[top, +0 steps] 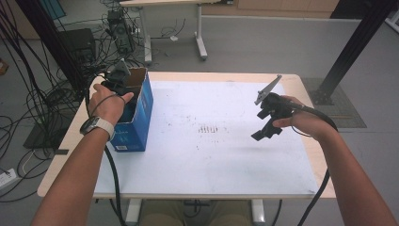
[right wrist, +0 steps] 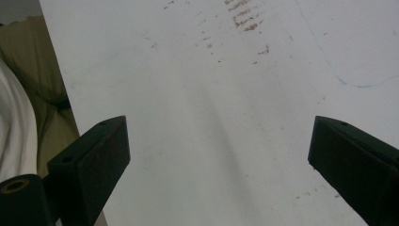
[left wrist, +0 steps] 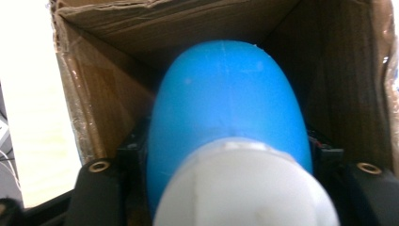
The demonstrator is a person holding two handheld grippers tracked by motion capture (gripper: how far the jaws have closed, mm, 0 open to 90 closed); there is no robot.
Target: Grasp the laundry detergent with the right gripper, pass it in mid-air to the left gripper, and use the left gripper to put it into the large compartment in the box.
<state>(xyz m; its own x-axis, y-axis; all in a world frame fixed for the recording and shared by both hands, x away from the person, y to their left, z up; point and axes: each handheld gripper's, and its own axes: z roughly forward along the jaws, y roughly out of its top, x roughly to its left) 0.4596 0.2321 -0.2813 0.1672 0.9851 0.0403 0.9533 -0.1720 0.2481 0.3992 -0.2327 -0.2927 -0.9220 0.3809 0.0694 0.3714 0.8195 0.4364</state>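
The left gripper reaches into the cardboard box, jaws around a blue bottle but loosening to drop it there, while the right gripper waits open and empty over the table.

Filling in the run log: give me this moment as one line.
left claw: blue bottle between jaws, inside cardboard box | right claw: open, empty, above white table

A white sheet marked with faint reddish smudges covers most of a pale wooden table. Beyond the table, black cables sprawl across the grey floor beside dark boxes of equipment. A second table's white legs stand farther back, and a black metal post rises at the table's far right corner.
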